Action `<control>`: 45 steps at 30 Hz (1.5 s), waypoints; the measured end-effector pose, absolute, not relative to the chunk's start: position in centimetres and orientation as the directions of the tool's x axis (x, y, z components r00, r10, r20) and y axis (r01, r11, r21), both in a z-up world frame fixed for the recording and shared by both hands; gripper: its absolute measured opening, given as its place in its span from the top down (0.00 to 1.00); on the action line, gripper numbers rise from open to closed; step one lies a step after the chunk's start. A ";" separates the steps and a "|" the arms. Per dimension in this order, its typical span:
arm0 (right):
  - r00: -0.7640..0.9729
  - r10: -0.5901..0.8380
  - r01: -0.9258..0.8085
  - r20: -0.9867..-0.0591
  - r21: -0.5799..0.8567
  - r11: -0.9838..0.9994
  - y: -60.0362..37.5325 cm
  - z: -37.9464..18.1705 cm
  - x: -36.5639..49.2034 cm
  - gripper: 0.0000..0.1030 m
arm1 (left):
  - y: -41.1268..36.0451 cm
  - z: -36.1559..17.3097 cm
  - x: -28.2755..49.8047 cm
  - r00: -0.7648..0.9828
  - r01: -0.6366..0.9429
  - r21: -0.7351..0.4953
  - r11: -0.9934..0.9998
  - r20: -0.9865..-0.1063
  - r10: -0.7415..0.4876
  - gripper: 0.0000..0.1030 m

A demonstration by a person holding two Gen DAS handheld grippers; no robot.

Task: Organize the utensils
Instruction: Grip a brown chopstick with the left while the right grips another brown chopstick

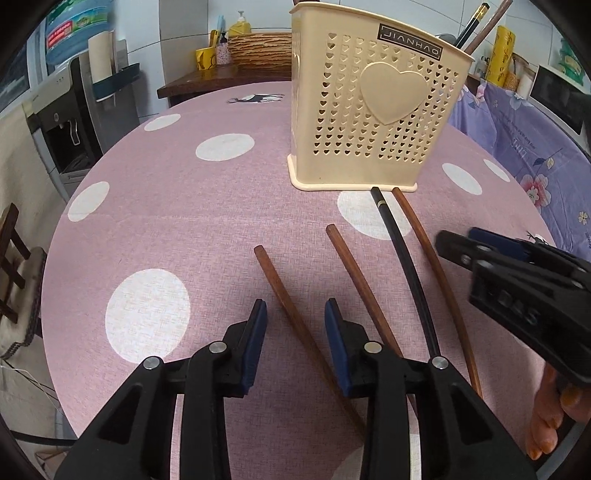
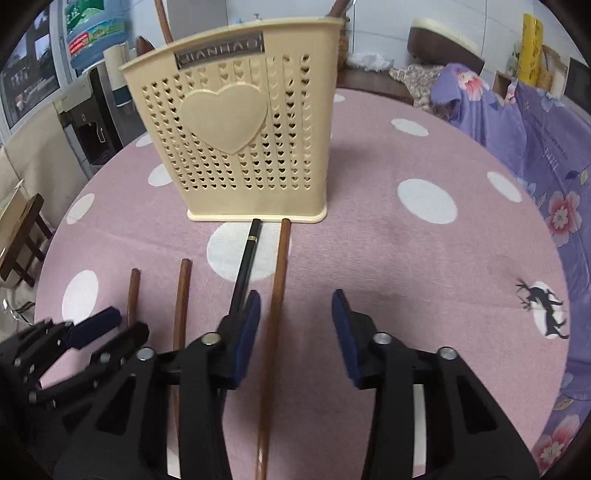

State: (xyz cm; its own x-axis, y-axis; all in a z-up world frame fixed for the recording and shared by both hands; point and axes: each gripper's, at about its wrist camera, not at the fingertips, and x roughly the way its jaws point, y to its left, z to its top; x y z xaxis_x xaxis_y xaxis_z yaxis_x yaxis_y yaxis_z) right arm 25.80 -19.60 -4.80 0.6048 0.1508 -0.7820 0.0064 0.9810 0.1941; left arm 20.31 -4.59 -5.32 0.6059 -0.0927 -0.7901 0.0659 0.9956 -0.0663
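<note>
A cream plastic utensil holder [image 1: 373, 110] [image 2: 236, 147] with a heart on its front stands on the pink dotted tablecloth [image 1: 166, 206]. A black chopstick [image 1: 476, 22] and a brown one stick out of its top. Several chopsticks lie in front of it. My left gripper [image 1: 295, 321] is open, its blue pads on either side of the leftmost brown chopstick [image 1: 280, 291] without touching it. My right gripper [image 2: 295, 314] is open around the rightmost brown chopstick [image 2: 279, 277], which lies nearer its left pad. A black chopstick [image 2: 247, 258] and another brown chopstick [image 2: 183, 295] lie between the two.
A purple floral cloth [image 2: 546, 155] covers something along the table's right side. A water dispenser [image 1: 66, 122] stands beyond the left edge, and a wooden chair [image 2: 22, 229] beside it. A person's fingers [image 1: 554, 417] show under the right gripper [image 1: 461, 242].
</note>
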 end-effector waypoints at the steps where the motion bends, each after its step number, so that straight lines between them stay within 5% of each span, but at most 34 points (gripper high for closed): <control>1: 0.600 0.151 0.006 -0.786 0.193 0.981 -19.4 -5.0 26.3 0.69 | -4.6 -5.3 20.3 0.608 0.060 -0.071 0.996 -0.789 -0.093 0.68; 20: 0.622 0.113 -0.032 -0.775 0.119 0.992 -17.0 -6.0 28.7 0.91 | -5.2 -5.4 21.5 0.618 0.077 -0.046 0.996 -0.782 -0.084 0.87; 45: 0.690 0.196 -0.063 -0.697 0.212 0.975 -18.8 -2.2 25.4 0.93 | -4.0 -4.2 21.7 0.638 0.081 -0.138 0.987 -0.754 -0.158 0.93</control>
State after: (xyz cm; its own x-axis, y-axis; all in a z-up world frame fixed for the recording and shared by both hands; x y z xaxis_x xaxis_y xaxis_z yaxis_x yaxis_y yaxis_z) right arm 25.38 -18.83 -2.20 0.6898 0.1963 -0.6969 -0.0632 0.9752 0.2121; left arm 21.72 -4.02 -4.16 0.6376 -0.1578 -0.7540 0.0806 0.9871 -0.1384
